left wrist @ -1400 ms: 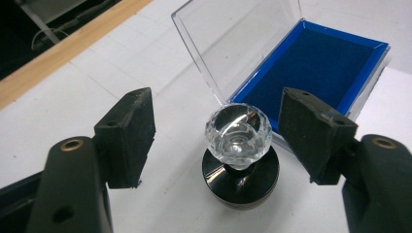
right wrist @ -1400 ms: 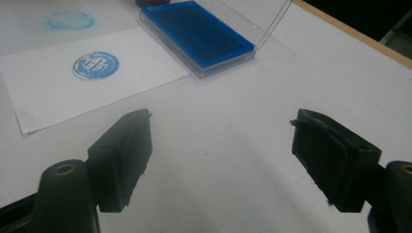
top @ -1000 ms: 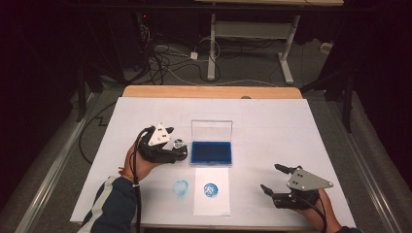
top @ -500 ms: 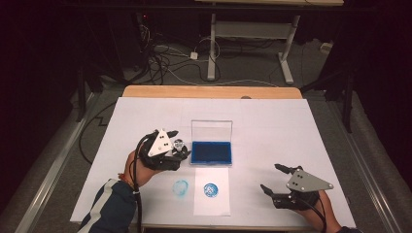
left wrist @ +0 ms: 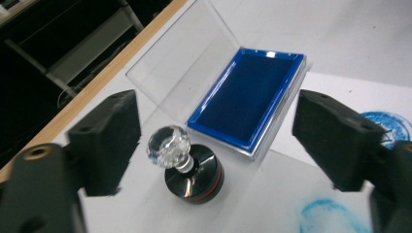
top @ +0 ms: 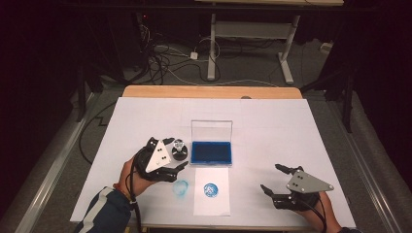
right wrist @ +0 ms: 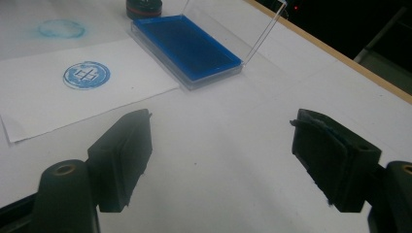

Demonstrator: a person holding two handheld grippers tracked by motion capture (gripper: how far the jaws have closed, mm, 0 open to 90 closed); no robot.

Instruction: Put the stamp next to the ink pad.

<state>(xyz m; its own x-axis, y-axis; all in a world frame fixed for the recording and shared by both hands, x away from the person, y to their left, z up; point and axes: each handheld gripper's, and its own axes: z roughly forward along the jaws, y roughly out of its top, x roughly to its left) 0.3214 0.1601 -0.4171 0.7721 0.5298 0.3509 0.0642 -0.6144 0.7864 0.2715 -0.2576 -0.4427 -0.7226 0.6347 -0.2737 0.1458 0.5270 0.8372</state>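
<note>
Left tongs (left wrist: 214, 141) just opened off glossy round stamp (left wrist: 193, 172), crystal knob

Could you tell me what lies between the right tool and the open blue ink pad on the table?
Bare white table cover lies between the right tool and the ink pad, as the right gripper view shows.

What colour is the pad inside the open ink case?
Deep blue. The ink pad sits in a clear case with its lid up; the left gripper view shows it best.
</note>
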